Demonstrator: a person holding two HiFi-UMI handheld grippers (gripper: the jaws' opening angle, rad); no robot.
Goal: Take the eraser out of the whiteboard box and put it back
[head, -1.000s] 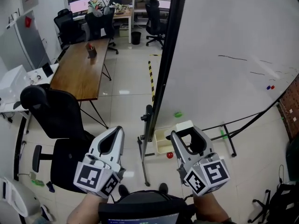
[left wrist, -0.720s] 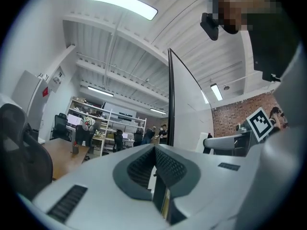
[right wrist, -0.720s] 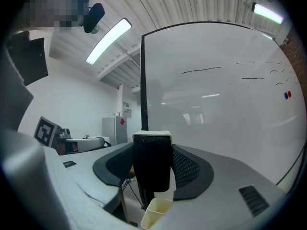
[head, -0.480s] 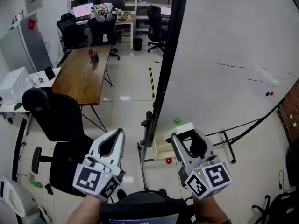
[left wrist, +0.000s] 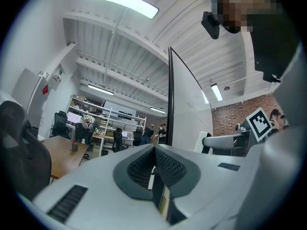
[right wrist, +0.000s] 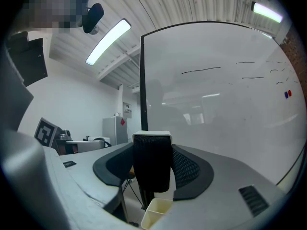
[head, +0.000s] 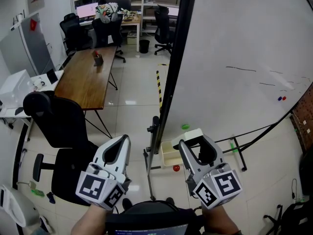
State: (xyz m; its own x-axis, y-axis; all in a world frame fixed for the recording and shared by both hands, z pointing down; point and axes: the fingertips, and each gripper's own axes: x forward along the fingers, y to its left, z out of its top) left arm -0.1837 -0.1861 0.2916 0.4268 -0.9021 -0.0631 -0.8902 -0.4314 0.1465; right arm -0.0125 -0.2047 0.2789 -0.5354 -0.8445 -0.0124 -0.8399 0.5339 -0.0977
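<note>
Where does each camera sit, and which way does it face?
Head view: on the person's head, facing steeply down at the left gripper, right gripper and both forearms.
Left gripper view: on that gripper, facing level past its closed fingers to the whiteboard's edge.
Right gripper view: facing the whiteboard over fingers clamping the eraser.
Shared: head and right views show eraser and box.

The eraser (right wrist: 152,169) shows dark, fuzzy felt with a white plastic back. The whiteboard (head: 234,43) is smooth and glossy, the box (head: 165,153) cream plastic, the table (head: 83,77) polished wood, the floor (head: 129,102) shiny tile.
</note>
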